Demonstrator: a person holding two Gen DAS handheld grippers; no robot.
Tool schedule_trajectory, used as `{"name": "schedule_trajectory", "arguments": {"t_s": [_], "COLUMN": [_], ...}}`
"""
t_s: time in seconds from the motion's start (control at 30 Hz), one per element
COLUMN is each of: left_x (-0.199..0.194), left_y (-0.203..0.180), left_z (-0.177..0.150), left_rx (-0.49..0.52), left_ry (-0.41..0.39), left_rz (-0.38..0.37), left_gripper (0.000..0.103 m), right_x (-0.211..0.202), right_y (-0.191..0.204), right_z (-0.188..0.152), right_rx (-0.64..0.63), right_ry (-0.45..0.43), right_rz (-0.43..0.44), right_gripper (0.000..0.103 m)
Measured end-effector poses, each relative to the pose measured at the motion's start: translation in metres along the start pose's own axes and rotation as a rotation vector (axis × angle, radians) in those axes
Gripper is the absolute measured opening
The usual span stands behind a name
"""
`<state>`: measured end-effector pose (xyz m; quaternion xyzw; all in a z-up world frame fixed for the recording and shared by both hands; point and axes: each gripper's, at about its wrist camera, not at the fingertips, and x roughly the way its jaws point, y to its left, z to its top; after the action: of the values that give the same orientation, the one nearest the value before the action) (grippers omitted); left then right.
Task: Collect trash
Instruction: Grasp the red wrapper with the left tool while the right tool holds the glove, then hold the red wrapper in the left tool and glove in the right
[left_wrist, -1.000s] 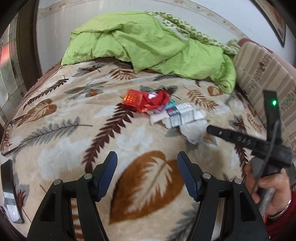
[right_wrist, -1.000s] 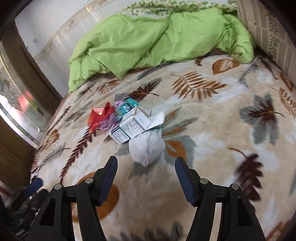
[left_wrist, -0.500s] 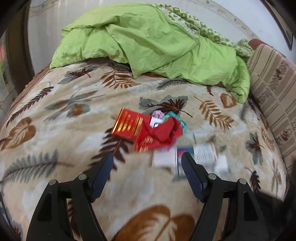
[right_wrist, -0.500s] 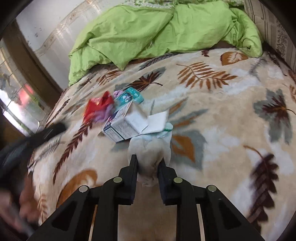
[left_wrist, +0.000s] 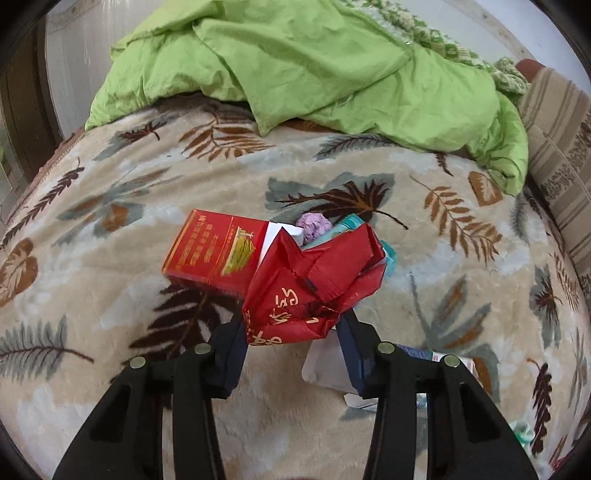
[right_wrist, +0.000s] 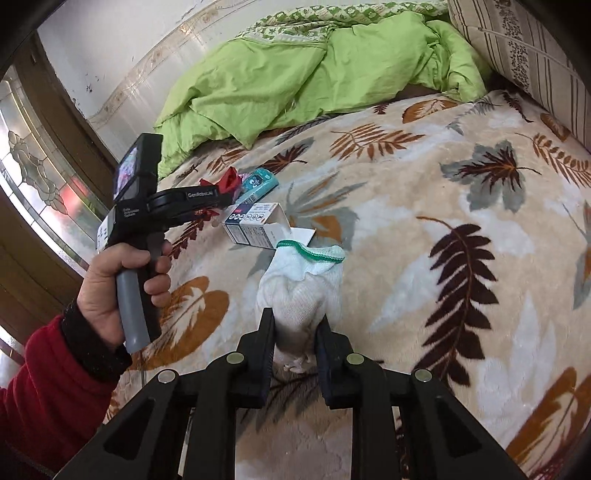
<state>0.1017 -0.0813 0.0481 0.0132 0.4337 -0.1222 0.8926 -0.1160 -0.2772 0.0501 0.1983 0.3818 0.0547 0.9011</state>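
A home bedroom: leaf-print blanket (left_wrist: 110, 314) and rumpled green duvet (left_wrist: 314, 66).

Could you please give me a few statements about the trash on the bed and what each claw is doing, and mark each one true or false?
1. The right claw is shut on the white sock. True.
2. The left claw has the red wrapper between its fingers. True; its jaws have just been closing.
3. The red box lies on the green quilt. False: it lies on the leaf-patterned blanket, beside the wrapper.
4. The sock's green-trimmed cuff is clamped in the claw. False: the cuff points away; the other end is clamped.
5. The white carton stands upright. False: it lies on its side, flap open.
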Motion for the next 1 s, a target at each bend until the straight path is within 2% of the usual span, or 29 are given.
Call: {"name": "schedule_trajectory", "arguments": {"t_s": [0.17,0.37,0.57,0.7,0.8,1.0], "left_x": [-0.039,-0.091,-0.129,-0.143,-0.144,-0.137], "left_y": [-0.001,-0.001,-0.013,-0.028,-0.035,-0.036], "left_z": [-0.021,-0.073,-0.127,-0.144,-0.152,-0.161], "left_rx": [0.024,0.036,0.004,0.033,0.054,0.072], "left_ry": [-0.053,-0.091,-0.18,-0.26,-0.288,-0.281], "left_rz": [-0.025,-0.055,-0.022,-0.027,-0.031,-0.044], "left_gripper": [0.042,0.042,0.042,0.042,0.042,0.042], "right_x": [-0.005,-0.018,-0.048,-0.09,-0.116,-0.15], "right_y": [0.002,0.007,0.02,0.028,0.024,0.015], "right_z": [-0.002,-0.012,-0.017,-0.016,-0.022,-0.039], "right_rx": [-0.006,-0.009,-0.018,-0.022,0.021,0.073], "right_ry": [-0.017,-0.019,-0.057,-0.122,-0.136,-0.148], "right_rz": [-0.005,-0.019,-0.057,-0.12,-0.161,-0.255], "right_gripper": [0.021,0.021,0.021,0.021,0.021,0.021]}}
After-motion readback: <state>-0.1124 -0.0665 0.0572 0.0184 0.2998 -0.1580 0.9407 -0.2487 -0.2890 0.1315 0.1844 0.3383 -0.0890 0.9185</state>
